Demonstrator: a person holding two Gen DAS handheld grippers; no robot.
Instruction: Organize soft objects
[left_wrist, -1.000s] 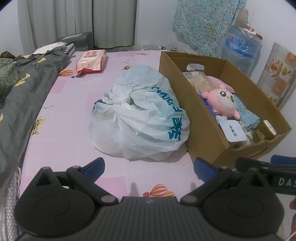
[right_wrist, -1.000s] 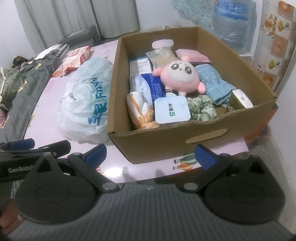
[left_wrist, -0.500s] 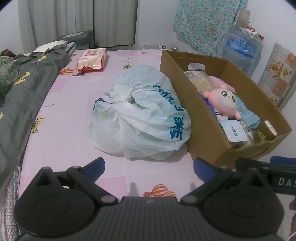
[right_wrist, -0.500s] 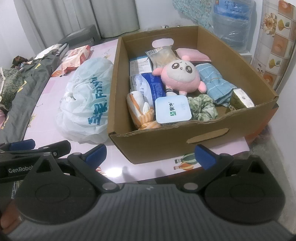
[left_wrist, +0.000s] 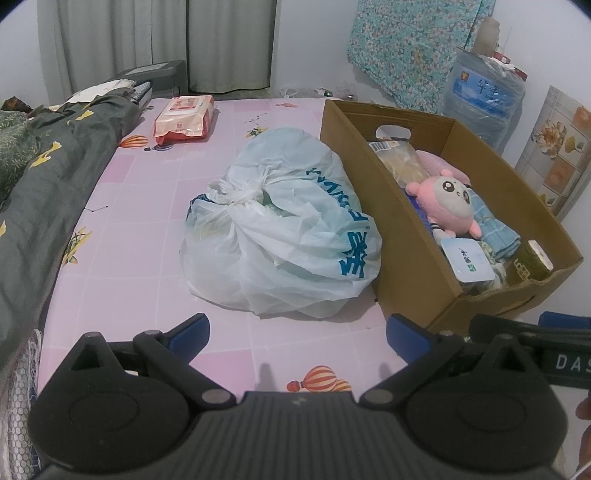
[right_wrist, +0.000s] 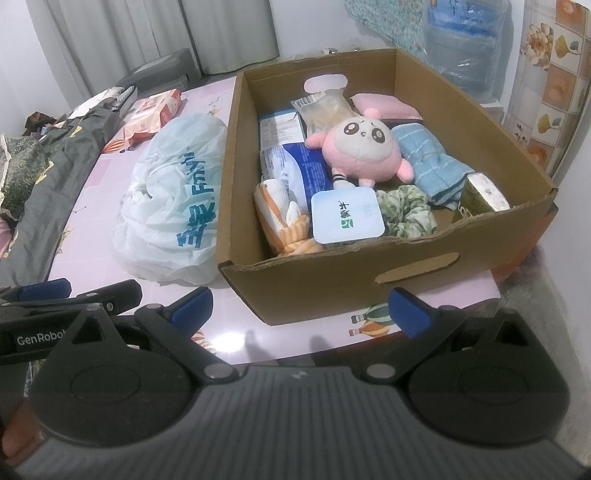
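Observation:
A cardboard box (right_wrist: 417, 273) stands on the pink table and holds a pink plush doll (right_wrist: 364, 147), a blue towel (right_wrist: 432, 162), a green scrunchie (right_wrist: 406, 214), an orange striped cloth (right_wrist: 280, 218), a white yogurt pack (right_wrist: 345, 214) and other packets. The box also shows in the left wrist view (left_wrist: 399, 229), with the doll (left_wrist: 445, 203) inside. A tied white plastic bag (left_wrist: 280, 229) lies left of the box; it also shows in the right wrist view (right_wrist: 173, 199). My left gripper (left_wrist: 297, 330) is open and empty, before the bag. My right gripper (right_wrist: 301, 308) is open and empty, before the box's near wall.
A pink wipes pack (left_wrist: 184, 120) lies at the table's far side. Dark bedding (left_wrist: 40, 192) runs along the left edge. A water jug (left_wrist: 484, 99) and tiled panel (left_wrist: 554, 147) stand behind the box on the right. The table's near edge (right_wrist: 369, 347) is just under my right gripper.
Both views have shifted only slightly; the left view rose a little. Nothing was taken hold of or let go.

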